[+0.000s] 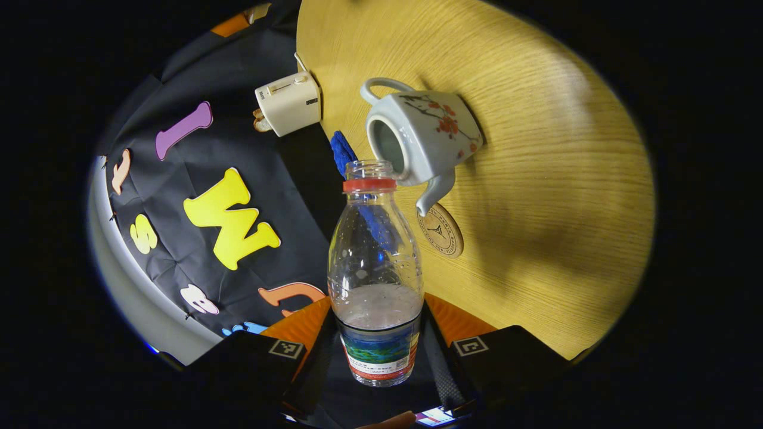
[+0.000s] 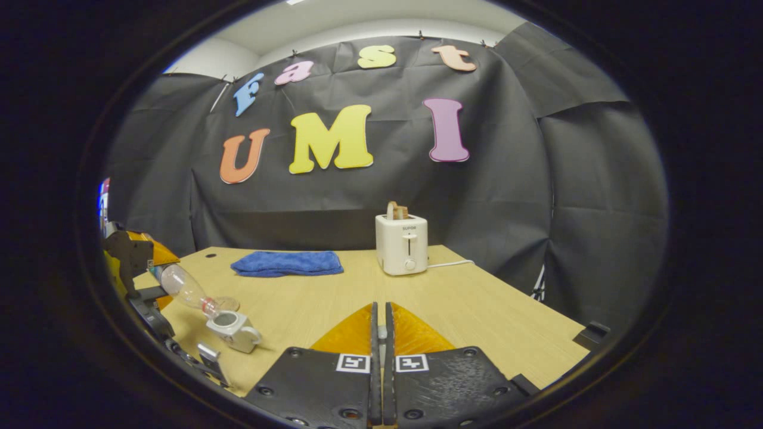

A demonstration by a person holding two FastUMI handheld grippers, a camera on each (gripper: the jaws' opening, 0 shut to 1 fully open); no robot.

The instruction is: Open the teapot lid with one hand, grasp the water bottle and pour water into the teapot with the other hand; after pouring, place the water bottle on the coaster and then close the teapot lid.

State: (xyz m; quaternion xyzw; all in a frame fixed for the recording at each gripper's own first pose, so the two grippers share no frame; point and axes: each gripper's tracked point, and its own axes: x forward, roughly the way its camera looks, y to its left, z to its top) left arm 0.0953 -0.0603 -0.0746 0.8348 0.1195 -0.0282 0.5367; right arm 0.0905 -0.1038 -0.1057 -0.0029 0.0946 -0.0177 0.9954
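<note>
My left gripper [image 1: 378, 339] is shut on the lower body of a clear water bottle [image 1: 374, 256], uncapped, with a red ring at the neck and some water left near its base. The bottle's mouth sits beside the open top of a white flowered teapot [image 1: 426, 140], whose lid is off. A round wooden coaster [image 1: 441, 230] lies by the spout. In the right gripper view the tilted bottle [image 2: 182, 287] leans down over the teapot [image 2: 233, 330]. My right gripper [image 2: 381, 333] hovers over the table with its fingers pressed together; nothing shows between them.
A white toaster [image 2: 402, 244] with bread in it stands at the back of the wooden table [image 2: 477, 310], its cord trailing right. A folded blue cloth [image 2: 287, 263] lies to its left. The table's right edge is near a black bracket [image 2: 590, 333].
</note>
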